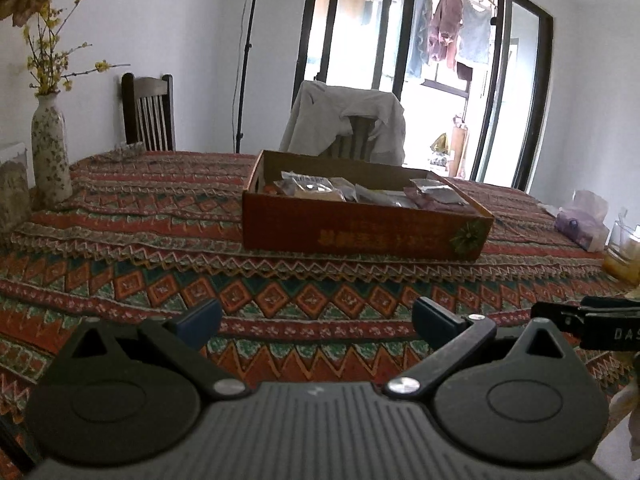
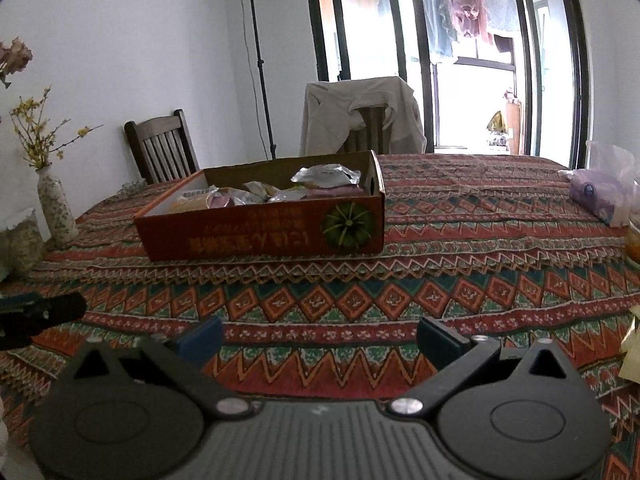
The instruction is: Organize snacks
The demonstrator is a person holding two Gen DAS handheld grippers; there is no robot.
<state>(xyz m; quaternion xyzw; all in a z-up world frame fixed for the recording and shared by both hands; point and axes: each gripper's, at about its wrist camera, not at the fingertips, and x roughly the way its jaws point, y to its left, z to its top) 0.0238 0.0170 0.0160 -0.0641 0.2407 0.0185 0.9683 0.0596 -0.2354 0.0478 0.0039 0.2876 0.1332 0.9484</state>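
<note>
Both the left claw (image 1: 316, 320) and right claw (image 2: 320, 338) are held spread and empty above the surface (image 2: 460, 280). Snack packets (image 2: 326, 176) are seen piled in the cardboard box (image 2: 264, 236); the box should be approached from above.

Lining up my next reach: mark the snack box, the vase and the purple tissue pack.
snack box (image 2: 256, 236), right wrist view, front wall.
vase (image 1: 50, 152), left wrist view, body.
purple tissue pack (image 2: 592, 196), right wrist view, side.

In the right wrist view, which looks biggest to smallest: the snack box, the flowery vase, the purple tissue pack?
1. Snack box, clearly the largest.
2 and 3. Flowery vase and purple tissue pack look about alike; fisheye edges make ranking them unsure.
</note>
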